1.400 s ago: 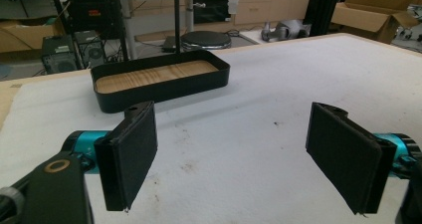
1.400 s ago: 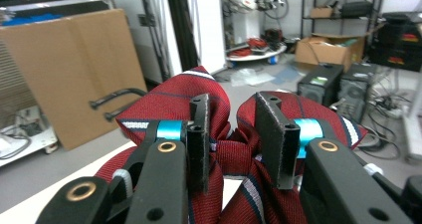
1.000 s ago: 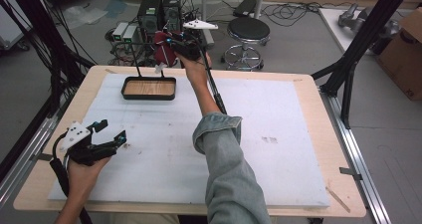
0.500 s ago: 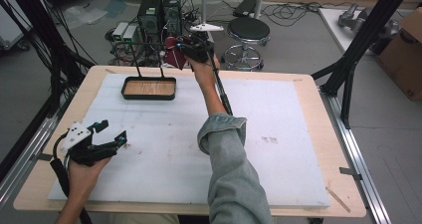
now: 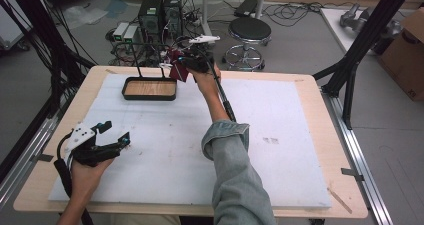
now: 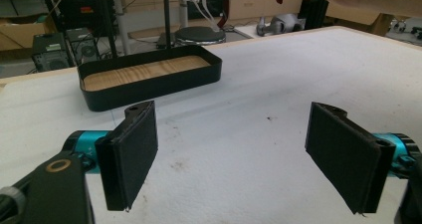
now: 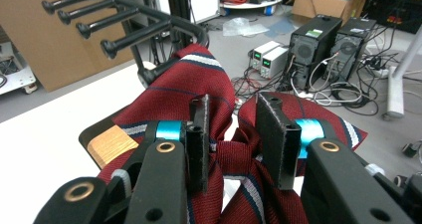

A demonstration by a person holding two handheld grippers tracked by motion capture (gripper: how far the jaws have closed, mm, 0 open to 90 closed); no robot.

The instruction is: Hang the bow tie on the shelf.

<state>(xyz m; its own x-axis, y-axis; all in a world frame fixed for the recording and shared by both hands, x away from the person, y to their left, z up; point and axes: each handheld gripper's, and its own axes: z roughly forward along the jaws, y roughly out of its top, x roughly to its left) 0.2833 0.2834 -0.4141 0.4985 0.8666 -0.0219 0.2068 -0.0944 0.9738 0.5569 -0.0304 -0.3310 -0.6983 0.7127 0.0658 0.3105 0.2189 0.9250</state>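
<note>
— From above, where do your tongs stand?

— My right tongs (image 5: 192, 61) are far out over the far edge of the tabletop (image 5: 300, 130), carrying a dark red tie (image 5: 176, 69) just right of the black tray (image 5: 150, 89) with its upright rack. My left tongs (image 5: 107, 135) rest near the near left corner, released, holding nothing.

— And along the left tongs?

— Jaws wide apart over bare white tabletop; the tray with its wooden floor lies beyond them, to the far left.

— Along the right ones?

— They grasp the tie, a bunched fold pinched between the jaws, striped cloth spilling both sides. The rack's pegs (image 7: 99, 22) stand just ahead and above.

— So which step?

— Carrying the tie to the rack, I judge. Next I must lift the cloth over a peg, then let go.
</note>
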